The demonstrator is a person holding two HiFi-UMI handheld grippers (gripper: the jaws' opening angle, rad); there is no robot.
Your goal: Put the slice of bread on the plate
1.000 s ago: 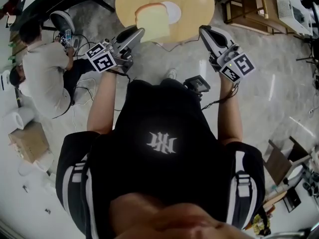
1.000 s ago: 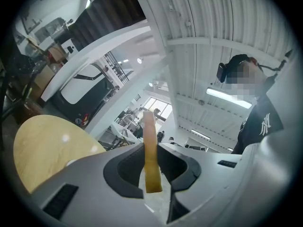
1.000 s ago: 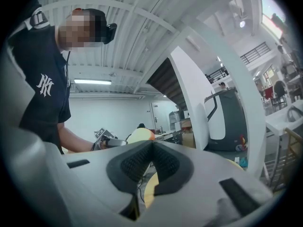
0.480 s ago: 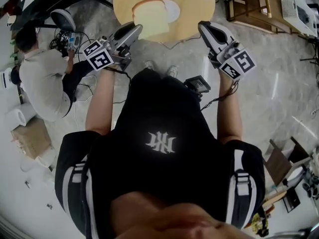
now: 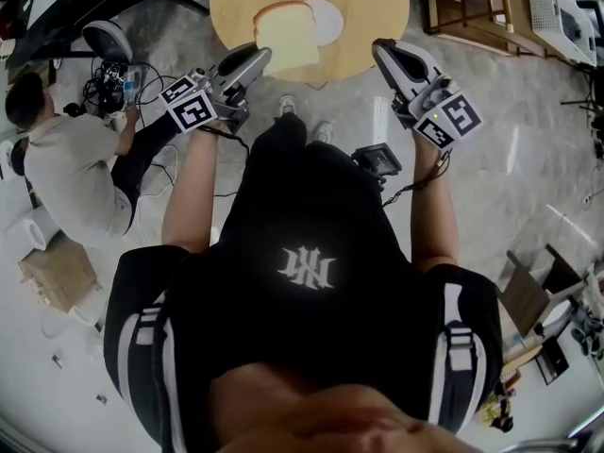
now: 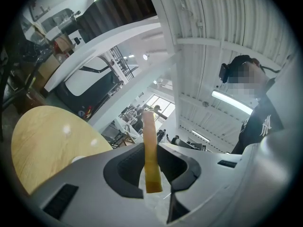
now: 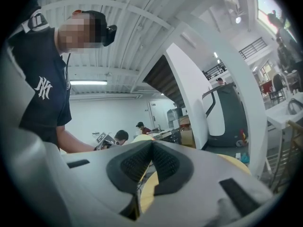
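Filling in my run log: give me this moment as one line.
left gripper: shut on bread slice | right gripper: shut, empty | bread slice: above table, hiding part of plate, not set down

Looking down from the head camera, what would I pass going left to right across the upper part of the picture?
Seated person → left gripper → slice of bread → white plate → right gripper → wooden frame.

Bright, even indoor light; ceiling strip light [image 6: 232, 100] glares above the left tool [image 6: 152, 163]. Heavy fisheye warp, black vignetted corners.
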